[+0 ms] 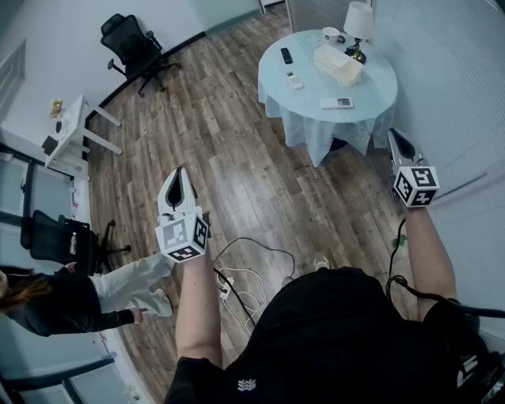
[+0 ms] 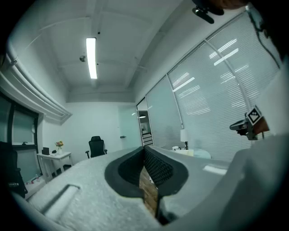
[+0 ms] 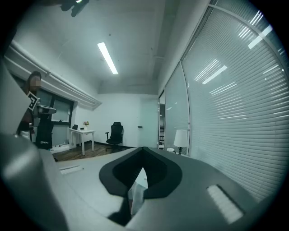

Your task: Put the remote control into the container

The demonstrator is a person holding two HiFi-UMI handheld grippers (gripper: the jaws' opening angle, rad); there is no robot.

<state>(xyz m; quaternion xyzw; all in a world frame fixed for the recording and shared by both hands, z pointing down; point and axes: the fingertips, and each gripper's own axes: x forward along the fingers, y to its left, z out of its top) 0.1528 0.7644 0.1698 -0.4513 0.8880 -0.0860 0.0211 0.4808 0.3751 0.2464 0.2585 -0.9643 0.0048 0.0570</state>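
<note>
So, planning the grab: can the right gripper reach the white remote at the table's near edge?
Probably not: the right gripper is shut and short of the table. Nothing covers the white remote; step closer.

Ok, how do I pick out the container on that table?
Find the round table with the pale blue cloth. The container sits near its middle, beside the lamp. It is the only boxy white tub there; the remotes around it lie flat.

Tips of left claw [image 2: 143, 148] together; office chair [image 2: 96, 146] beyond, lamp [image 2: 184, 135] right.
</note>
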